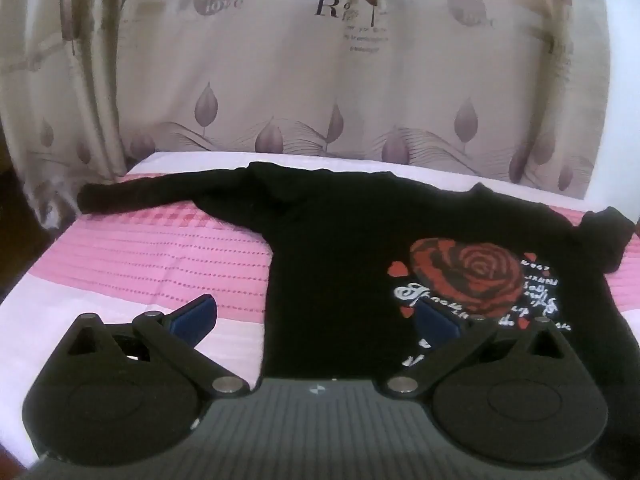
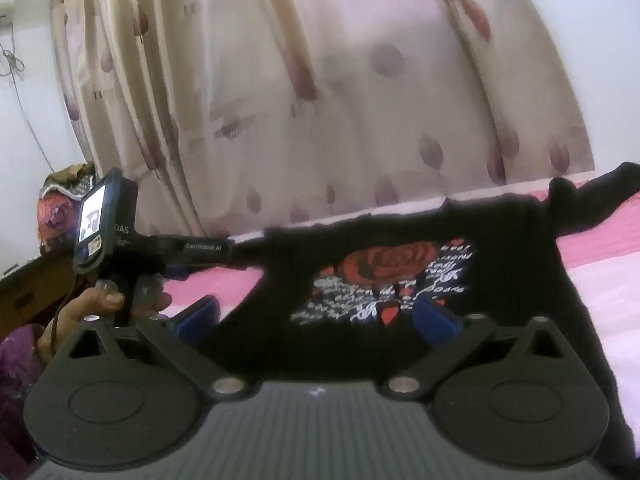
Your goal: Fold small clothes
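Both claws wide apart, left gripper and right gripper gripping nothing, black rose-print top lies flat on pink bedspread

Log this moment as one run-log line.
stage: pre-fold | black top: spread flat on pink bedspread, sleeves out | left gripper: open, empty | right gripper: open, empty

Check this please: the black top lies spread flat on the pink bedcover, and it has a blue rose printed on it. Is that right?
Not quite. The rose on the black top is red, not blue, as the left wrist view shows. The rest holds: it lies spread flat on the pink bedcover.
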The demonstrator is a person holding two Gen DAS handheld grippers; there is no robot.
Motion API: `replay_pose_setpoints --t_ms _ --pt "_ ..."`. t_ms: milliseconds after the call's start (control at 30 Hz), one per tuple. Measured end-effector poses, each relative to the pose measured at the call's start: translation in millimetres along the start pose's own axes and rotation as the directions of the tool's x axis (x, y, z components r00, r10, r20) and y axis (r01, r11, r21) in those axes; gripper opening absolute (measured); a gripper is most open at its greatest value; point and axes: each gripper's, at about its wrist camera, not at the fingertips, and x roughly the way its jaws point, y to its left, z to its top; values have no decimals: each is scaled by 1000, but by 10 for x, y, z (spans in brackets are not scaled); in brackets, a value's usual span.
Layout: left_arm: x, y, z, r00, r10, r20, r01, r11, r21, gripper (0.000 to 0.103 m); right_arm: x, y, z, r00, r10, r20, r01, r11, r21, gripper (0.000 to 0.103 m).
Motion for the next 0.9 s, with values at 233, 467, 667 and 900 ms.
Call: replay_pose_setpoints --t_ms 233,467,667,900 --pt "398 216 109 999 30 41 -24 992 -120 93 194 -50 1 999 2 -54 -2 1000 -3 103" --pt "622 1447 312 986 158 47 -140 953 -268 78 446 -108 -36 992 0 -126 4 999 33 103" --pt "1001 2136 511 974 227 -19 -227 956 -187 80 645 -86 -108 985 3 -171 2 999 32 103" --pt "1458 2544 808 969 246 -31 -246 937 -249 84 789 -35 -135 976 -8 -219 11 1000 14 103"
